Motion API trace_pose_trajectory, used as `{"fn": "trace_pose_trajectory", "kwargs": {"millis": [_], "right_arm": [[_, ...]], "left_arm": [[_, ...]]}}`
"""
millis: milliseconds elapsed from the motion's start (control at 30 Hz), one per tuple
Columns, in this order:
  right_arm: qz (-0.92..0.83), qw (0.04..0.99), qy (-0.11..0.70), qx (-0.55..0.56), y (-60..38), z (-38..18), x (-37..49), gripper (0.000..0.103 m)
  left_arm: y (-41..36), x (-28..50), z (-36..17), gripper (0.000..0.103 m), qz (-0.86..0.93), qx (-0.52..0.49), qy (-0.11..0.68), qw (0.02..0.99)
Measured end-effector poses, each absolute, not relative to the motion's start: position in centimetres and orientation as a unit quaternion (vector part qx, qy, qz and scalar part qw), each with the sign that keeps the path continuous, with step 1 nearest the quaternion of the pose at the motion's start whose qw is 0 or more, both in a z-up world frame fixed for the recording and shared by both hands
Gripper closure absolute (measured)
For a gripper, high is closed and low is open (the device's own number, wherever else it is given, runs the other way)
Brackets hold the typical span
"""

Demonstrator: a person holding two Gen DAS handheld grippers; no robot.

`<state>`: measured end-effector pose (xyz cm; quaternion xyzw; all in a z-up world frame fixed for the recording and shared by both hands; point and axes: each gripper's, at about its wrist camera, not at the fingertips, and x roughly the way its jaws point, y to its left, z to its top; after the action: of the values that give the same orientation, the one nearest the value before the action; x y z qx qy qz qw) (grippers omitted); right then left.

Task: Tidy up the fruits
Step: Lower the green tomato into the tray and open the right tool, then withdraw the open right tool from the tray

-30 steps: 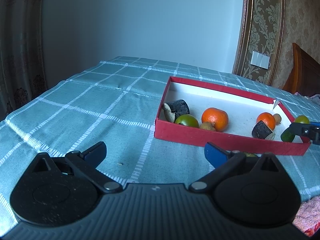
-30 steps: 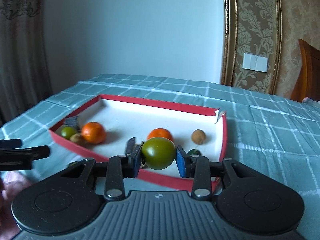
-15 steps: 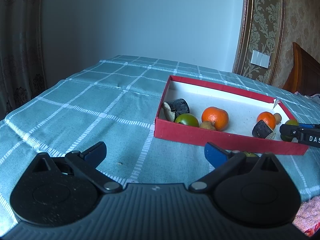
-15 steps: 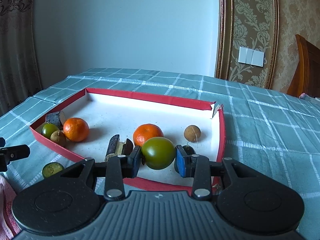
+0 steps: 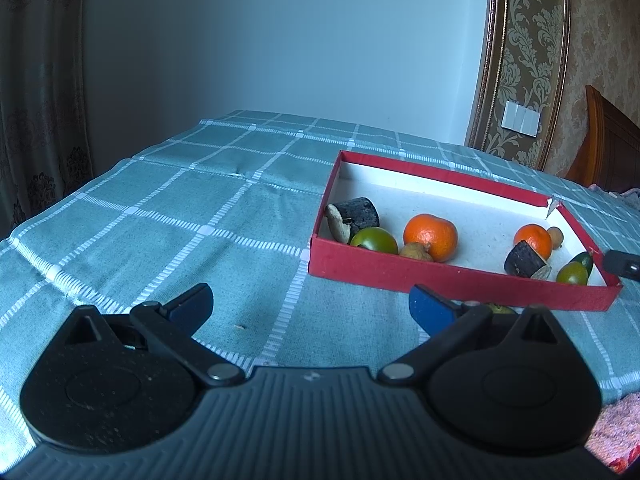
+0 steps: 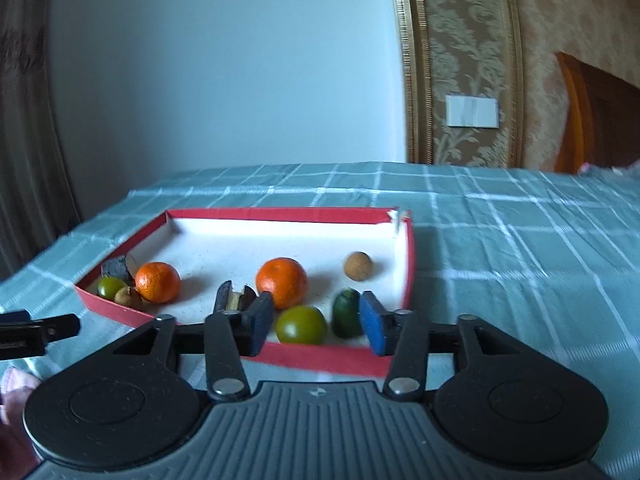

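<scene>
A red box (image 5: 460, 284) (image 6: 332, 358) with a white floor sits on the checked cloth. It holds two oranges (image 5: 430, 237) (image 6: 281, 282), green fruits, dark chunks (image 5: 354, 218) and a small brown fruit (image 6: 358, 266). My right gripper (image 6: 316, 326) is open at the box's near wall. A green fruit (image 6: 301, 325) lies in the box between its fingers, free of the pads. My left gripper (image 5: 308, 304) is open and empty over the cloth, left of the box. A small green fruit (image 5: 500, 309) lies on the cloth behind its right finger.
The teal checked tablecloth (image 5: 180, 216) stretches left and behind the box. A pink cloth (image 5: 616, 428) lies at the near right edge. A wooden chair (image 5: 608, 140) stands beyond the table at the right. The left gripper's tip (image 6: 36, 330) shows at the right view's left edge.
My right gripper moved over the box's near wall, opened and let go of the green fruit, which now lies in the box. The left gripper stayed put.
</scene>
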<state>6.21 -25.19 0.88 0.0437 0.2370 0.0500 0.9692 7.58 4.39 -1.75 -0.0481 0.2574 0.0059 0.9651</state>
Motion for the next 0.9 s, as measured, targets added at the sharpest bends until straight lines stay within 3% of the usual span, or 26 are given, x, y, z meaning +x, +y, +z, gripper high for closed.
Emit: {"fn": "trace_pose_trajectory", "kwargs": {"millis": [100,367,467,900], "right_arm": [[0.043,0.967,0.239,0.077,-27.0,0.6,4.1,0.043],[0.012,0.953,0.275,0.125,-30.5,-2.1,3.3,0.042],[0.004,0.949,0.274,0.156,-31.4,-2.5,3.4,0.036],[0.006,0.948,0.275,0.16,-31.6,-2.7,3.4,0.032]], "left_arm": [[4.4,7.6,-1.8,0.0,0.007,-0.048,0.258,0.965],[4.3,7.7,-1.8,0.0,0.016,-0.046,0.264,0.963],[4.2,7.9,-1.8,0.0,0.019,-0.041,0.268,0.962],[1.6,7.0,-1.3,0.0,0.038,0.027,0.256,0.966]]}}
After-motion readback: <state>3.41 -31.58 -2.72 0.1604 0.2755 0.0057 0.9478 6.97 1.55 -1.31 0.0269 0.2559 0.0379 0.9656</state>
